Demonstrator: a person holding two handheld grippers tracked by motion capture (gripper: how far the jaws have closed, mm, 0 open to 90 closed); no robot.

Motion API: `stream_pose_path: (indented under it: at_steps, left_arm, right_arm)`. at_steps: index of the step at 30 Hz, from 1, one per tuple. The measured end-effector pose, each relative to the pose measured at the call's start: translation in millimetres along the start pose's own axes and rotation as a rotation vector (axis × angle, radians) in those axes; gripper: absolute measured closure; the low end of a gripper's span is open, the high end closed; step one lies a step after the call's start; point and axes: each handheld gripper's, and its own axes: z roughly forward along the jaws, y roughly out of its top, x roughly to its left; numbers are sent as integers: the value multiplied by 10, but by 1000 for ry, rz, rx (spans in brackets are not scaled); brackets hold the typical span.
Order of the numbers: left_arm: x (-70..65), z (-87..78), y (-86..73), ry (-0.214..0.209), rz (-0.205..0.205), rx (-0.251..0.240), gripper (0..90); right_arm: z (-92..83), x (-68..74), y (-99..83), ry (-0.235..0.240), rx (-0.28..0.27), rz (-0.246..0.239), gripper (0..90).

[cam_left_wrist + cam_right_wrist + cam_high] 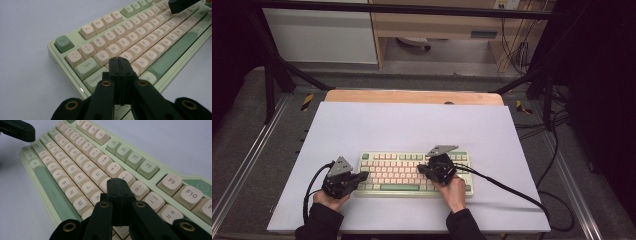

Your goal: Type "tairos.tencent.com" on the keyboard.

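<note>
Nearest the bottom edge of the high view: two dark sleeves coming in, each hand wrapped around a gripper. Left hand (328, 199) holding the left gripper (362, 176) at the keyboard's left end, jaws pressed flat together with nothing between them. Seen along that gripper (118, 60) in the left gripper view, tips closed tight and hanging over the Caps Lock key (96, 79) and the letters next to it; touching a key or just above it, cannot tell. Right hand (455, 192) holding the right gripper (420, 169) over the right half of the keys, jaws likewise pressed together and holding nothing. In the right gripper view, those closed tips (117, 182) sitting above the keys to the right of J and U, close by the zero key (138, 189); contact again not clear. Cable (507, 189) trailing from the right gripper off to the right across the sheet.

Just beyond the hands: keyboard (397, 172) lying flat on the near middle of the counter, pale green case, cream keys, darker green space bar (399, 187) along its near edge. Green Esc key (63, 43) sitting at the far left corner, function keys running along the back row.

Farther out: white sheet (412, 130) covering the counter, bare beyond the keyboard. Wooden edge (412, 96) of the counter showing past the sheet's far side. Beyond that, grey floor, black frame bars, pale cabinet and loose cables at the right.
</note>
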Motion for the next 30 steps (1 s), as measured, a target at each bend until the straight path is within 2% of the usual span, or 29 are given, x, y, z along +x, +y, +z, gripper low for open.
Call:
stream_pose_path:
  at_steps: [12,22,30]
  left_arm:
    - [-6,-5,12,2,3,-2,900]
    - [-18,5,28,5,5,-3,900]
    - [-43,24,71,5,7,-2,900]
  right_arm:
    - [-227,43,30,-2,-13,-36,900]
    - [-379,-2,-64,13,-29,-21,900]
    - [-513,-57,-194,3,-30,-12,900]
